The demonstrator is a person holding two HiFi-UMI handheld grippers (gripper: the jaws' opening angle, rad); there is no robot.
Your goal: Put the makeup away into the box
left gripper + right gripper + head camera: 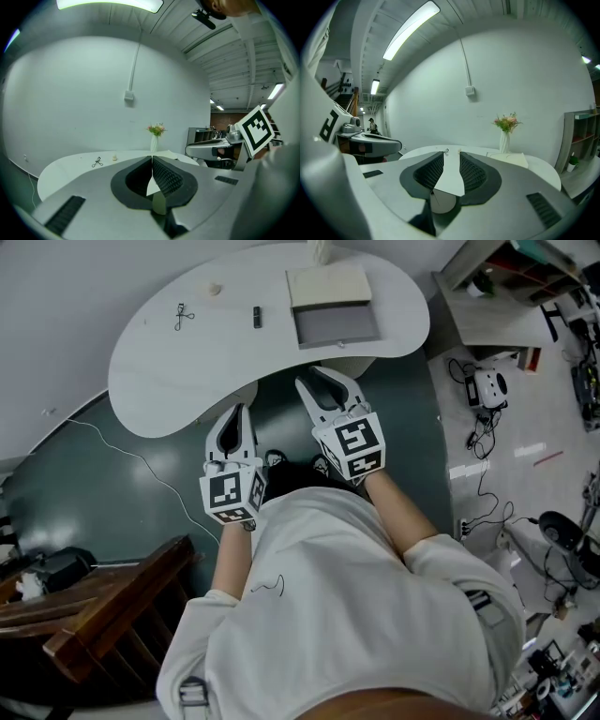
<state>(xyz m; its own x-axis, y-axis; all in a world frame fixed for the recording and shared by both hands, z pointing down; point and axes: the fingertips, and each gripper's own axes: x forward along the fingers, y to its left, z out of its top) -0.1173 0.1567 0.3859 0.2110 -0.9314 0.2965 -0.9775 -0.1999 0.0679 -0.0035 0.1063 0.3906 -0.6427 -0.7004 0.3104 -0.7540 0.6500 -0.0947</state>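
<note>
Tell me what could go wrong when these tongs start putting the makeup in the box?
The eyelash curler lies flat and thin on the table, so it may slip from a grip or get pushed. The small round piece sits near the far edge and might get knocked off. The vase stands just behind the box; a reach could tip it.

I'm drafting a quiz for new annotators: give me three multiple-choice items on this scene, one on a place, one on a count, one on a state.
1. Where is the box? A on the table, right end; B on the floor; C on a chair.
2. How many small loose items lie left of it? A one; B three; C six.
3. The right claw is: A open and empty; B shut on a brush; C shut on a lid.
A: it stands beside the vase. B: eyelash curler, pale piece, dark stick. A: its jaws stand apart, nothing between.
</note>
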